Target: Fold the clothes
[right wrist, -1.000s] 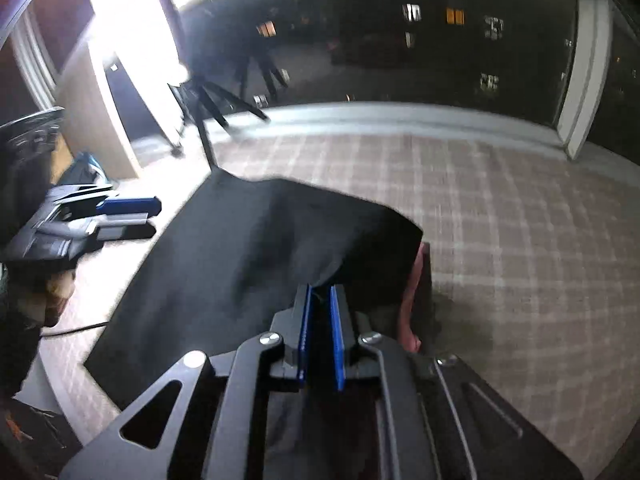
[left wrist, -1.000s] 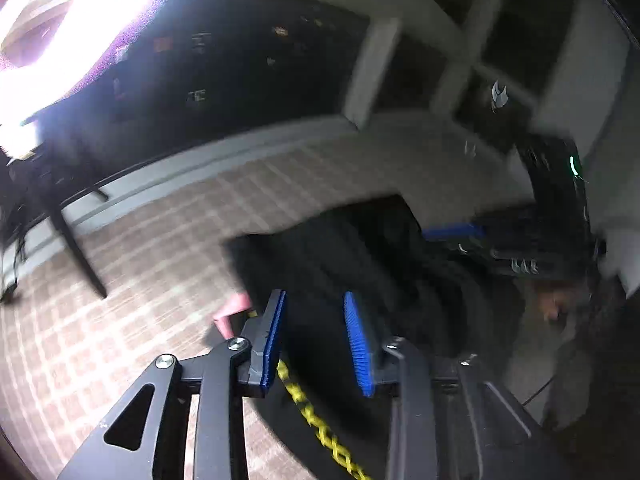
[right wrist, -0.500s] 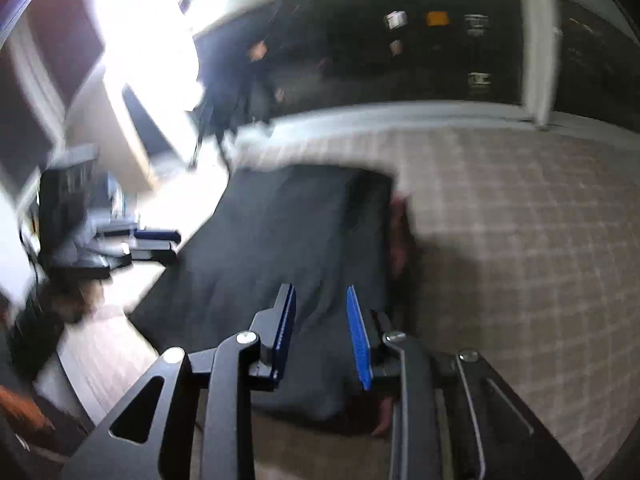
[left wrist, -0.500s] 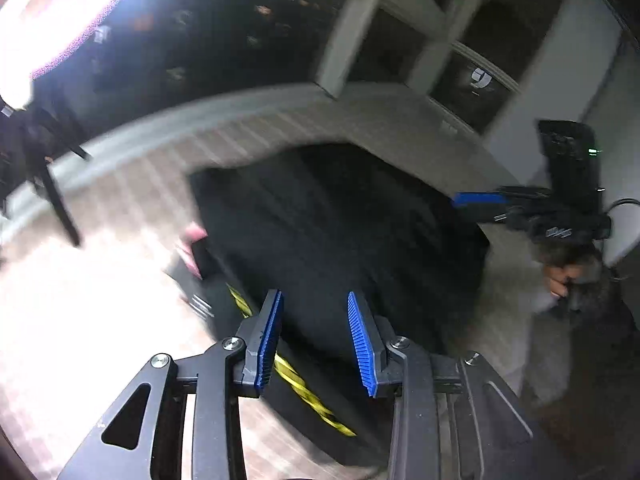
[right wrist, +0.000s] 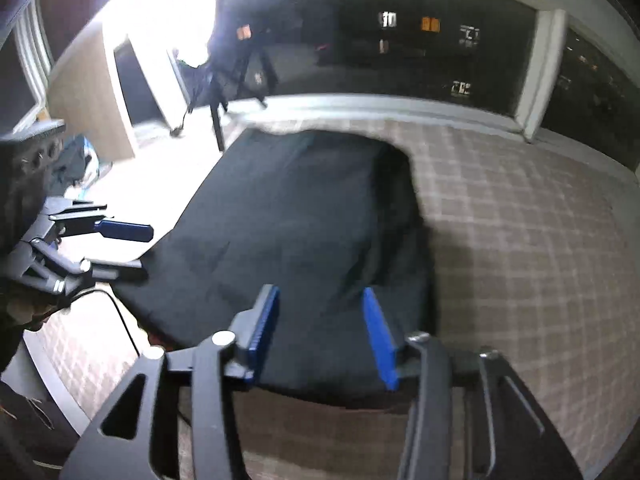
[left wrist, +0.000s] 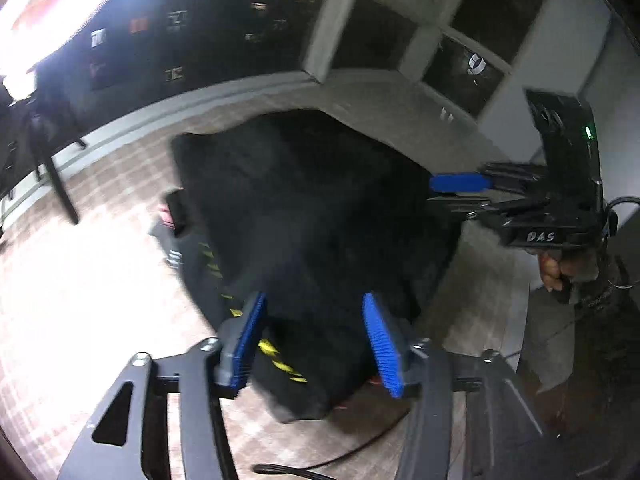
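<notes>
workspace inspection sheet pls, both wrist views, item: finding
surface: checked tan cloth over the table.
job's things: black garment lying folded flat; yellow print shows along its edge in the left wrist view.
clutter: small pink item at the garment's edge, too blurred to identify.
grippers: left gripper and right gripper both above the garment, jaws open, holding nothing.
cables: black cable near the table edge.
surroundings: dark windows, bright lamp glare, tripod.
</notes>
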Available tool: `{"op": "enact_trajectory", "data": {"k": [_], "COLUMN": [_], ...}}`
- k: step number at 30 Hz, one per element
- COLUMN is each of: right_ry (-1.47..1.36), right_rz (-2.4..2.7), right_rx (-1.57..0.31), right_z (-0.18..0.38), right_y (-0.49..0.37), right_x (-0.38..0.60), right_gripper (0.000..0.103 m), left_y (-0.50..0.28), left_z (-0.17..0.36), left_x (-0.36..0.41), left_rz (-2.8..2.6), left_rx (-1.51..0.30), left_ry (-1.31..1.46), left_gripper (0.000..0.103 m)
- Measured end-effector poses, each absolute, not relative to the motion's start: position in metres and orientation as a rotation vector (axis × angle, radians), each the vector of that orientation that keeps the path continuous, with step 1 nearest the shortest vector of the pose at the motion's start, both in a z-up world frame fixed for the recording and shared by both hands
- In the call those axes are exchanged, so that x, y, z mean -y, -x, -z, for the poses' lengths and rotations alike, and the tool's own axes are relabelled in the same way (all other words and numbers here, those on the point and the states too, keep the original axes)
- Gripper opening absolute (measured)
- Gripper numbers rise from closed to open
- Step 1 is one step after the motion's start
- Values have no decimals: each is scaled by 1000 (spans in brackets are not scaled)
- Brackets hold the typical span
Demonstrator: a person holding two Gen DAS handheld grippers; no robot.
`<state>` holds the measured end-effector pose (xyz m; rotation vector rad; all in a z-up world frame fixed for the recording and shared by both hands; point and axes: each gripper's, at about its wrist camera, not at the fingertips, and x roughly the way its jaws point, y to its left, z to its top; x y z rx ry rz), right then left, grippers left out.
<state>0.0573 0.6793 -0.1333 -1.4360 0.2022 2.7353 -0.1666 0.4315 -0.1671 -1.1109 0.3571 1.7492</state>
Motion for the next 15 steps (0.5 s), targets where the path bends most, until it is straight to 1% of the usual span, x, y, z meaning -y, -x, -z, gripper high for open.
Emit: {"op": "enact_trajectory", "data": {"k": [2,4,6,7,8,9,10,12,14,15], "right_ry": [1485,1495,1443,1403,1375,1343,1320,1268,1221,1200], "right_rz": [-2669,-2605,-2566,-2542,-2528,-2513,-2505,-2498,-2494,-2488], "right_rx": [-200,-241,-330,-349,-352,-351,-342,-315,-277,-263], "right_z": [146,154,149,143,138,132,127,116,104,98], "right_y": [-58,-67,-84,-93,-97,-103,-107,-114,-122,-124], "right_x": [-675,-678,-682,-681,-677,-669,-660,-638,-612,-602], "right_gripper": [47,47,47,48,50,58,63,63,64,66], "left_y": [166,171,174,176,175,174,171,163,155,150], "left_z": [181,185,178,174,166,157,151,131,114,105], "left_x": [-428,-415,-395,-384,-374,-363,-356,-340,-328,-322], "left_rz": [-1763,-1783,-1837,-1866,-1901,-1938,-1957,-1994,-2024,-2041], "left_rx": [-399,-361,-315,-292,-287,-285,-285,-287,-302,-314], "left_ry": [1159,1211,1240,1253,1246,1236,1222,1176,1135,1111], "left_gripper": [50,50,53,57,60,62,64,67,76,76]}}
